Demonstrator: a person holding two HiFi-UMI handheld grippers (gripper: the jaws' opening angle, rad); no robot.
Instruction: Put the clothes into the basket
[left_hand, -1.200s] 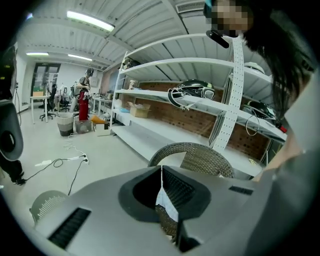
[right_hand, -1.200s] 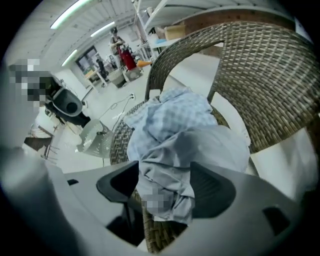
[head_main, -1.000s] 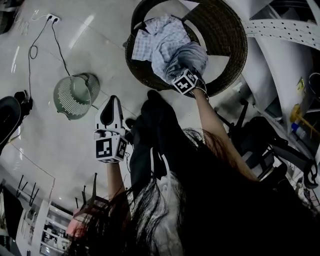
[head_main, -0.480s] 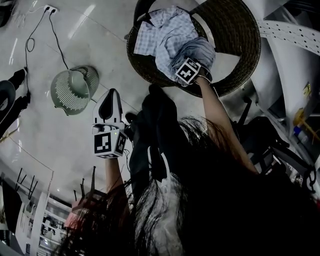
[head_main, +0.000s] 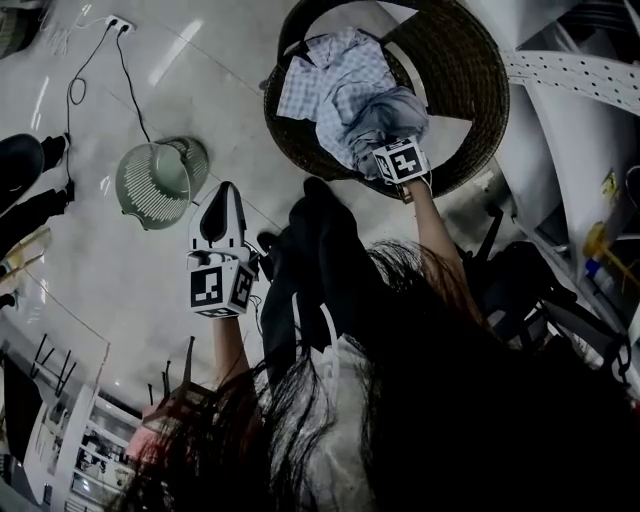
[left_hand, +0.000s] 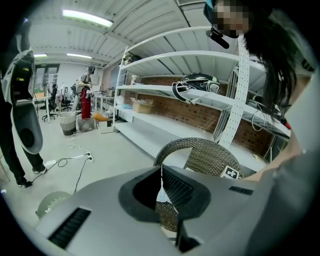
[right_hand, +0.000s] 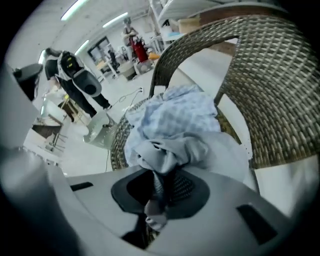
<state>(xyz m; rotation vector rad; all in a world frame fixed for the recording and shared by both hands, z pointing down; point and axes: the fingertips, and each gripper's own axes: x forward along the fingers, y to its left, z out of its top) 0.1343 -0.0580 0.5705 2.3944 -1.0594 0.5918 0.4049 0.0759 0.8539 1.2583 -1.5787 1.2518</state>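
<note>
A pale workshop floor (head_main: 110, 290) runs under the wicker chair (right_hand: 280, 85), with shelving (left_hand: 150, 105) behind the chair. The right gripper (right_hand: 161, 192) points steeply down into the chair. Its jaws have just been closing and now pinch a fold of the grey garment (right_hand: 172, 150), which bunches up above the pads. The grip is on top of the heap, probably because that fold is easiest to reach and lets the piece lift free alone. Behind it in the chair seat lies the checked shirt (right_hand: 182, 112), untouched. The left gripper (head_main: 221, 212) hovers outside the chair, over the floor, with its jaws together and nothing in them. It seems parked out of the way while the right one works. The green basket (head_main: 160, 183) stands on the floor well apart from the chair, on the left gripper's side, and looks empty. Both clothes are in the chair, so nothing has been carried over to the basket yet.
</note>
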